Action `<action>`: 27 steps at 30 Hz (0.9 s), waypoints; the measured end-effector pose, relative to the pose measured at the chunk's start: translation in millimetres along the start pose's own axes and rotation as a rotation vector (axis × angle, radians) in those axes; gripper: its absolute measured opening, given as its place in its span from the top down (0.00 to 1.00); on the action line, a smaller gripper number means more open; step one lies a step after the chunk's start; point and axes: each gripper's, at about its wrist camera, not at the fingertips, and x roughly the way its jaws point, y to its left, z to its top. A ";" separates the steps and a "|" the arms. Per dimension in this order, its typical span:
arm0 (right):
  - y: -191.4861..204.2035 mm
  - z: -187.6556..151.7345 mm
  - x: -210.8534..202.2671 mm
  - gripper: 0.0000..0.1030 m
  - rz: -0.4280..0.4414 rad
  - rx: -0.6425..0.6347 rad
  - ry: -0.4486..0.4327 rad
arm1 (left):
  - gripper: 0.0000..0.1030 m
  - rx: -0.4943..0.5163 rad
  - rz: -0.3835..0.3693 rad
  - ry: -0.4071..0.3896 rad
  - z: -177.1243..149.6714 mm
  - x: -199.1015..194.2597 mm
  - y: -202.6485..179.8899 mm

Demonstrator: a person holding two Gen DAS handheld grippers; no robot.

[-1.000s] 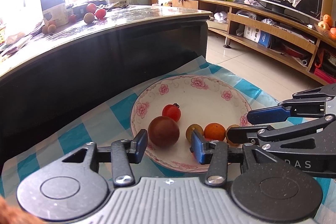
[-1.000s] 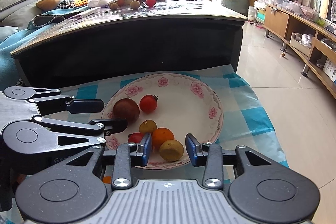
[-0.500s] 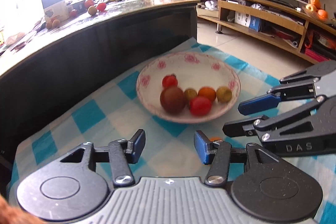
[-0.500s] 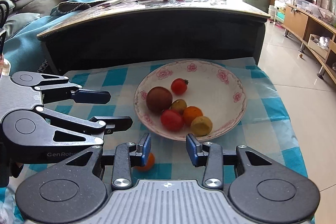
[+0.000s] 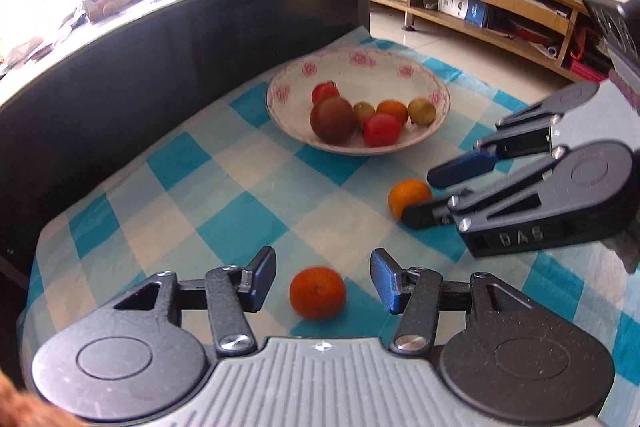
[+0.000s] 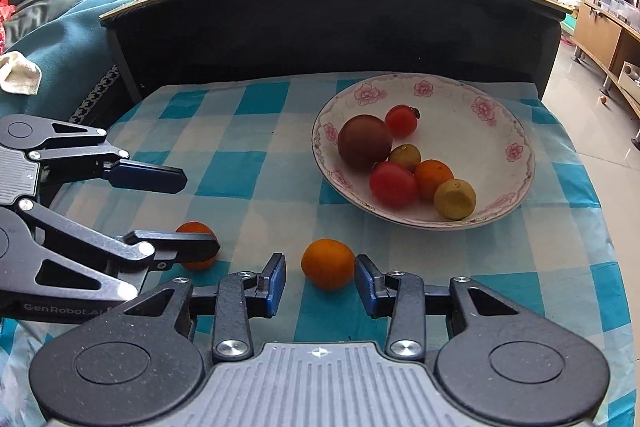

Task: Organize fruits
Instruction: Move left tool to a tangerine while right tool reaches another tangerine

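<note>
Now each gripper hangs over its own loose orange on the checked cloth, short of the bowl.

Between the parted jaws of the left gripper [image 5: 323, 283] lies a deep-orange orange [image 5: 317, 293], touching neither pad; this gripper stands moderately wide and grips nothing. Just so, the right gripper [image 6: 320, 283] frames a lighter orange [image 6: 328, 264] with its jaws set narrower, a sliver of gap on each side, nothing held. Seen from the right wrist, the left gripper's lower finger hides part of its orange. Both oranges lie near the cloth's [image 6: 248, 163] front edge. Toward the far right corner sits the flowered bowl [image 6: 516, 151], holding a dark plum [image 6: 364, 143], two red tomatoes, one orange and two yellowish fruits I cannot name.
</note>
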 end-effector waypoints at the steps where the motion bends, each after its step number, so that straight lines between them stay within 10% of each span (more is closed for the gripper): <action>1: 0.2 -0.2 1.3 0.67 -0.002 -0.001 0.001 | 0.41 0.004 -0.002 0.009 -2.1 1.2 -0.2; 27: -0.4 1.7 17.3 0.60 -0.017 -0.012 0.015 | 0.41 -0.017 -0.016 0.048 -11.8 17.0 -1.2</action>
